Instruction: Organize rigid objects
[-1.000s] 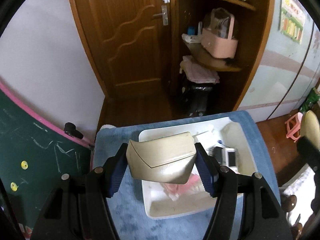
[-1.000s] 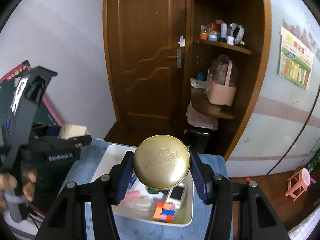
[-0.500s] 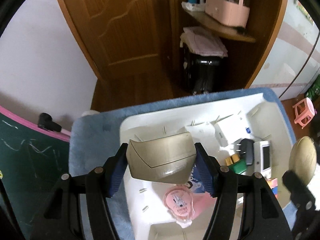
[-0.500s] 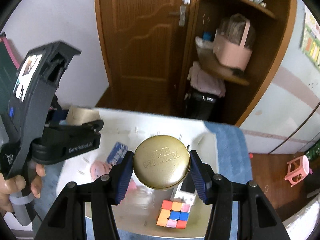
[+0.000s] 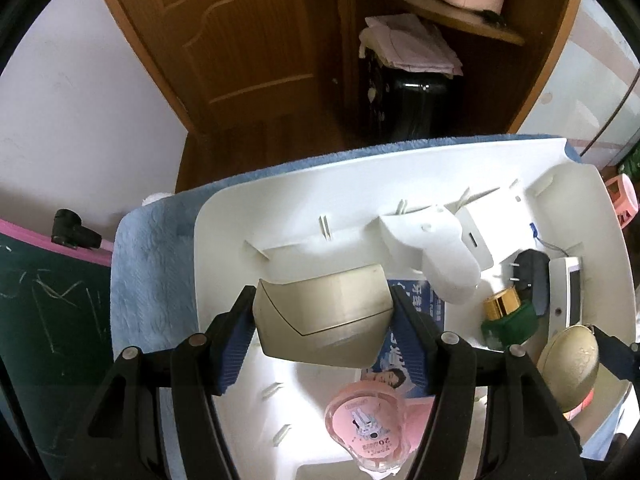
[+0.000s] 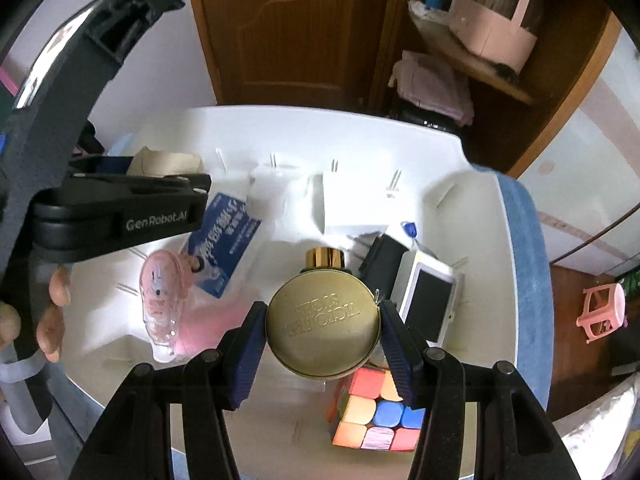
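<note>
Both grippers hang low over the white tray [image 5: 216, 240], which sits on a blue towel [image 5: 148, 264]. The left gripper [image 5: 324, 320] has its jaws pinching a beige case [image 5: 320, 316] from both sides, the blue pads pressed against its ends, and the case is held above the left part of the tray, clear of the floor of it. The right gripper [image 6: 322, 332] has its jaws pinching a round gold tin [image 6: 322, 330] with embossed lettering on its lid; the tin is held on edge over the right part of the tray, and from the left wrist view it shows at the far right [image 5: 568, 364]. Inside the tray, a blue-and-white packet [image 6: 224, 248] lies under the left gripper, with a pink clear-shelled item [image 6: 160, 304] just beside it. Toward the back wall there are a white rounded device [image 5: 440, 256] and a white box [image 5: 488, 224]. A green bottle with a gold cap [image 5: 506, 316] stands near the middle, close to a black plug adapter [image 5: 528, 276] and a white handheld device with a dark screen [image 6: 428, 300]. A colourful puzzle cube [image 6: 376, 412] sits at the tray's near right corner, below the tin. Beyond the tray stands a brown wooden door [image 5: 248, 32].
</note>
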Action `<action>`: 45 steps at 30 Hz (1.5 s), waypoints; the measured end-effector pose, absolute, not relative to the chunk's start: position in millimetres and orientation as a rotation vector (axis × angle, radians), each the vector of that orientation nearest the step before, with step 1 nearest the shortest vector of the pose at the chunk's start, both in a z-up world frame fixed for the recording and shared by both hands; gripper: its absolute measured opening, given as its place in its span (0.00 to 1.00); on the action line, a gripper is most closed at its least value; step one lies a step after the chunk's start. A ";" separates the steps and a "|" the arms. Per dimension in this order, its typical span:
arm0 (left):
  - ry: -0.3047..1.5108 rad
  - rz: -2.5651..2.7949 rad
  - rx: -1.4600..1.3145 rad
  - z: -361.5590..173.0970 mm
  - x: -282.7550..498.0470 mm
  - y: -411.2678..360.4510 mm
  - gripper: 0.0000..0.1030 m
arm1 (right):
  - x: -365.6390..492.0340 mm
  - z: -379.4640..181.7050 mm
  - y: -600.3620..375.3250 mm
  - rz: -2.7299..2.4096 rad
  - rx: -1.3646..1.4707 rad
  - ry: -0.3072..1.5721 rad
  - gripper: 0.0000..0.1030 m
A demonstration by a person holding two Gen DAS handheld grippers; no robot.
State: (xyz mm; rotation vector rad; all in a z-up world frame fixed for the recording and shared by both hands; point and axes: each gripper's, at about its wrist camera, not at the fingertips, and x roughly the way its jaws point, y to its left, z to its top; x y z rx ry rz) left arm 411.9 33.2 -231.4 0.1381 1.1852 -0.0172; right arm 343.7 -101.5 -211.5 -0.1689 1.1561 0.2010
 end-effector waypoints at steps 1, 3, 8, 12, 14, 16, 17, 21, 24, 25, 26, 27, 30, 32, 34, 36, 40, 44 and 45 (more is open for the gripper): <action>1.186 -0.020 0.143 -230.7 411.5 32.2 0.67 | 344.0 -212.4 -101.0 0.207 -0.168 1.162 0.54; 1.186 -0.021 0.153 -228.2 409.6 30.8 0.69 | 343.4 -213.7 -99.5 0.213 -0.174 1.177 0.55; 1.170 -0.034 0.123 -215.7 404.3 30.9 0.81 | 338.0 -205.0 -100.3 0.230 -0.156 1.155 0.67; 1.162 -0.011 0.115 -202.1 398.5 31.4 0.81 | 328.9 -191.9 -100.8 0.244 -0.133 1.126 0.68; 1.141 0.008 0.128 -193.6 392.1 31.0 0.81 | 324.5 -185.9 -102.2 0.247 -0.126 1.117 0.68; 1.119 0.021 0.137 -183.4 383.7 30.5 0.81 | 315.9 -177.3 -104.3 0.253 -0.119 1.100 0.68; 1.112 0.024 0.137 -178.5 379.6 29.9 0.81 | 312.0 -173.6 -105.7 0.255 -0.117 1.091 0.68; 1.069 0.021 0.124 -151.2 354.5 27.7 0.81 | 288.7 -152.5 -113.4 0.261 -0.110 1.051 0.68; 1.043 0.019 0.108 -130.6 331.7 24.7 0.81 | 267.6 -133.8 -120.8 0.268 -0.099 1.022 0.68; 1.037 0.019 0.102 -124.5 324.0 24.1 0.81 | 260.7 -127.9 -123.2 0.271 -0.096 1.012 0.68; 1.030 0.019 0.095 -118.0 315.5 24.2 0.81 | 254.2 -122.5 -125.5 0.275 -0.092 1.003 0.68; 1.023 0.018 0.084 -109.4 303.5 23.6 0.81 | 243.6 -114.1 -128.3 0.277 -0.088 0.989 0.68; 0.997 0.018 0.066 -90.0 271.4 20.4 0.81 | 216.0 -95.4 -136.7 0.284 -0.084 0.956 0.68; 0.973 0.018 0.054 -75.2 244.0 18.6 0.81 | 195.9 -84.6 -142.0 0.290 -0.086 0.934 0.68; 0.957 0.020 0.042 -64.0 218.1 18.6 0.81 | 174.1 -74.8 -147.8 0.297 -0.086 0.918 0.68; 0.945 0.022 0.022 -52.5 189.0 16.3 0.81 | 148.9 -66.1 -155.0 0.303 -0.081 0.911 0.68; 0.924 0.031 -0.023 -35.0 141.3 11.4 0.81 | 108.9 -55.2 -168.0 0.302 -0.066 0.903 0.72; 0.915 0.045 -0.051 -23.5 100.7 5.8 0.81 | 78.4 -47.2 -180.8 0.298 -0.026 0.905 0.73; 0.914 0.054 -0.051 -22.7 93.9 4.7 0.81 | 72.0 -45.3 -184.2 0.297 -0.015 0.911 0.73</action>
